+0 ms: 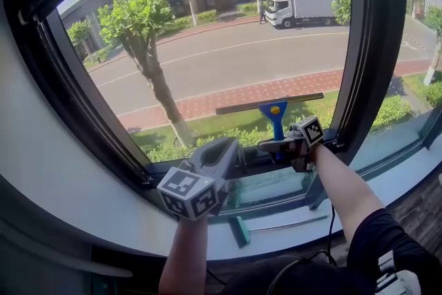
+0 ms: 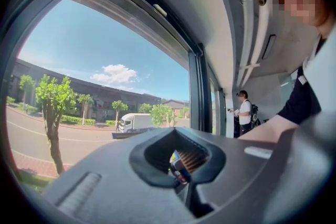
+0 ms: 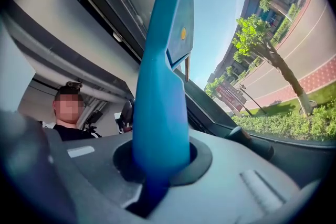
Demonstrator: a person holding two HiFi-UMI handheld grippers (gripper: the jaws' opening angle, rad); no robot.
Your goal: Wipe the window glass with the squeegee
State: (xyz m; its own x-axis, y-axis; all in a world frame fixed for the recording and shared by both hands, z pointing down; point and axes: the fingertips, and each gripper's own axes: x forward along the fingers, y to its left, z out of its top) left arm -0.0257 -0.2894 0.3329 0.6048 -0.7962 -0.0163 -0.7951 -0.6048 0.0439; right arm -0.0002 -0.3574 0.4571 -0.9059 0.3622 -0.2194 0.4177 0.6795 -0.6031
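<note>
At the lower part of the window glass point(image 1: 228, 45), right of centre, the squeegee point(image 1: 275, 115) stands upright. Its dark blade strip is level, slightly raised at the right end, and lies against the pane. Its blue handle runs down from the blade into the right gripper point(image 1: 277, 146).

Right gripper: jaws pinched onto the handle near its lower end. In the right gripper view the squeegee point(image 3: 160, 86) rises straight out of the rounded gap between the two jaws of the right gripper point(image 3: 157, 168), filling it.

Left gripper point(image 1: 231, 148): low, just left of the right one, near the bottom rail of the window frame point(image 1: 373, 45), pointing toward the glass. In the left gripper view the jaws of the left gripper point(image 2: 184, 165) are pressed together at a seam, with nothing pinched. Only the shaped opening between them stays clear, and a bit of blue shows through it.

Outside: a tree point(image 1: 138, 24), a road, a white truck point(image 1: 298, 5). A second person point(image 2: 244, 113) stands further along the wall.
</note>
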